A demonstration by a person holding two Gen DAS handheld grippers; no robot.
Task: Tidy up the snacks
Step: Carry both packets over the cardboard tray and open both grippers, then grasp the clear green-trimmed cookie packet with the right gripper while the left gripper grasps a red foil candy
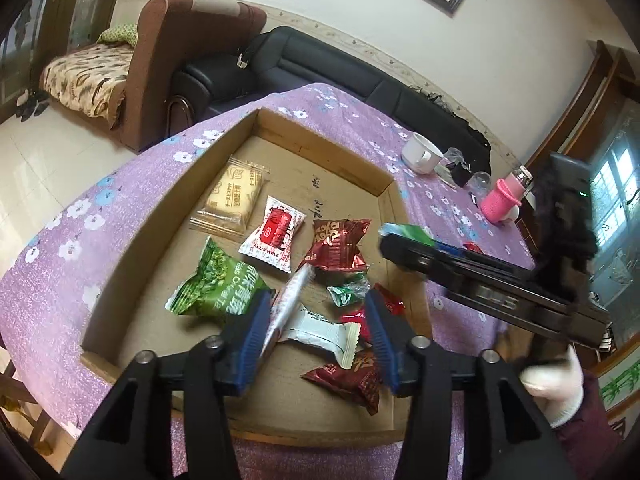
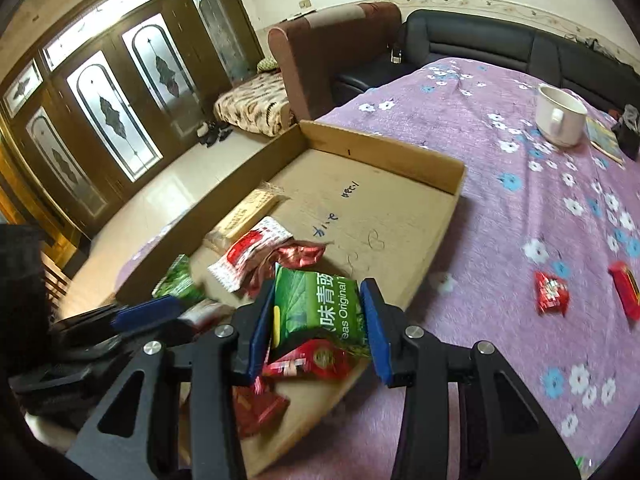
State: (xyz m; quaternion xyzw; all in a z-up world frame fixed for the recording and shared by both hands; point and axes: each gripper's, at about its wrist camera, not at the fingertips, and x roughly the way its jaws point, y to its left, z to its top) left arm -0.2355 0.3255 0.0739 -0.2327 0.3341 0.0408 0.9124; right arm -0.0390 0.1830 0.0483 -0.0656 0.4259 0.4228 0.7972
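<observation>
Purple floral tablecloth [image 2: 460,128] carries cardboard tray [image 2: 384,152]. White mug [image 2: 560,114] beyond tray's far corner; two red candy wrappers [image 2: 551,293] right of tray; pink cup [image 1: 502,200] past mug.

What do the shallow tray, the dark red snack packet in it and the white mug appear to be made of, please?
Tray: brown corrugated cardboard, matte, with folded walls and pen marks.
Dark red snack packet: probably metallised plastic film, glossy, with crinkled highlights.
White mug: looks like glazed ceramic, smooth with a soft sheen, though enamel is possible.
</observation>
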